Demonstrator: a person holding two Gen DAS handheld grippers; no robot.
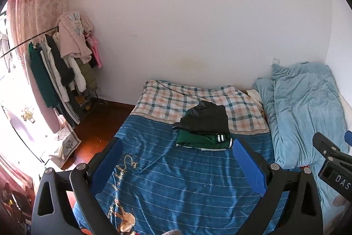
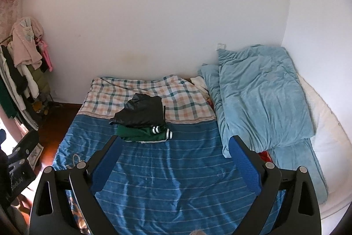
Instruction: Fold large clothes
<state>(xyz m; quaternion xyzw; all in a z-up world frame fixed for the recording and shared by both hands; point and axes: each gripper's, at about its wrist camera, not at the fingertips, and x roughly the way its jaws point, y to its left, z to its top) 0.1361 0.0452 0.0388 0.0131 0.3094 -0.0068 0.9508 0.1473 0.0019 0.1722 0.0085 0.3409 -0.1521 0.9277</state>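
Note:
A folded black garment (image 1: 205,117) lies on top of a folded green garment with white-striped cuffs (image 1: 203,141) in the middle of the bed; the stack also shows in the right wrist view, black garment (image 2: 140,112) over green garment (image 2: 143,134). My left gripper (image 1: 177,144) is open and empty, held above the blue striped bedspread (image 1: 176,182) in front of the stack. My right gripper (image 2: 175,141) is open and empty, also above the bedspread (image 2: 167,180), with the stack just beyond its left finger.
A light blue duvet (image 2: 261,98) is bunched along the bed's right side. A plaid sheet (image 1: 167,98) covers the far end. A clothes rack with hanging garments (image 1: 61,67) stands by the left wall near a pink curtain (image 1: 39,3). The right gripper's body (image 1: 334,160) shows at right.

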